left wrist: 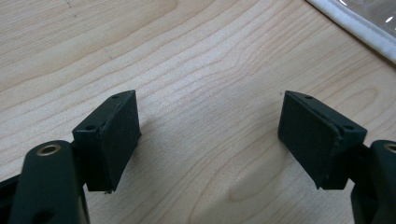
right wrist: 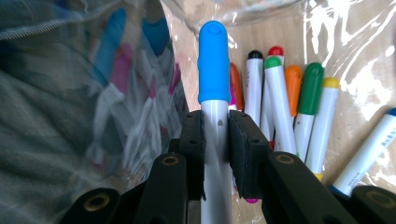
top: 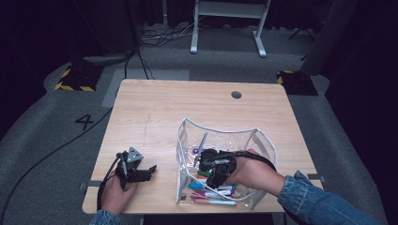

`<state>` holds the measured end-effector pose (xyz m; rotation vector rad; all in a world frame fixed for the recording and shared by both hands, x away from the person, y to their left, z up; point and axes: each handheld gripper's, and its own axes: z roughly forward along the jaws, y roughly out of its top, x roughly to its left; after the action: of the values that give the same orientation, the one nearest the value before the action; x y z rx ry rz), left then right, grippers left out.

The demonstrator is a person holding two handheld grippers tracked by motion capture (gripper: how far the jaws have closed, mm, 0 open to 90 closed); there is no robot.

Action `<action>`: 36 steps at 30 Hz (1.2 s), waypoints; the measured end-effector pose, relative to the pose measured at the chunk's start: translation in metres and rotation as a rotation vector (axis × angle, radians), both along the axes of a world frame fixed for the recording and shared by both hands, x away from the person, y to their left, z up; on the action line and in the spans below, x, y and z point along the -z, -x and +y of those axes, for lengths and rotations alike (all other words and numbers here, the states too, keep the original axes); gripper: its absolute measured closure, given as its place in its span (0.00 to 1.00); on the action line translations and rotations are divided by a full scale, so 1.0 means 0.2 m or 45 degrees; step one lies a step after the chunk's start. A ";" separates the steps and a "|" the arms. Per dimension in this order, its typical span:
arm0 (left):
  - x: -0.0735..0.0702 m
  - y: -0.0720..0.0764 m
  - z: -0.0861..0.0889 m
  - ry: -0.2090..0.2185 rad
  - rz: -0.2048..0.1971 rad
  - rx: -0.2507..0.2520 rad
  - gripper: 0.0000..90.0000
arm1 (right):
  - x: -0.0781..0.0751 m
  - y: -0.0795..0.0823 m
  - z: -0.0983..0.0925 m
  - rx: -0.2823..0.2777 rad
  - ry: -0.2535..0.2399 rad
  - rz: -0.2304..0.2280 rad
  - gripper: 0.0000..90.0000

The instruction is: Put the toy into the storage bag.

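Right gripper point(right wrist: 215, 140) clamped narrow on a white marker with a light-blue cap point(right wrist: 213, 88), inside the clear plastic pouch with white piping point(top: 265, 140) near the wooden table's point(top: 155, 108) front right corner; placing step, judging by the markers already heaped there; next, probably lowering onto the heap, then releasing. Left gripper point(left wrist: 210, 135) wide and empty, resting near the front left corner.

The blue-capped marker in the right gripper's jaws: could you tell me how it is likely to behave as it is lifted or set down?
The blue-capped marker looks stiff, since it stands straight out of the right gripper. Its smooth white barrel may slip or swivel between the pads, which pinch only a short stretch. Being round, it would probably roll once laid among the other markers in the clear pouch.
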<state>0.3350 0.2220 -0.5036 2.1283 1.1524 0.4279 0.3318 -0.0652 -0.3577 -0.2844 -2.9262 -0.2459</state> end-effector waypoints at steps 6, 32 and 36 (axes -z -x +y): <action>0.00 0.00 0.00 -0.001 0.000 0.001 0.23 | 0.09 -0.01 0.03 -0.008 0.094 0.032 0.84; 0.00 0.00 0.00 0.001 0.001 0.005 0.23 | -0.14 -0.11 -0.19 0.212 -0.132 -0.286 0.41; 0.00 0.00 0.00 0.004 0.002 0.004 0.23 | -0.23 -0.11 -0.29 0.272 -0.215 -0.344 0.40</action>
<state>0.3356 0.2220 -0.5038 2.1277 1.1499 0.4234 0.3547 -0.1237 -0.3121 -0.5802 -3.1099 -0.6037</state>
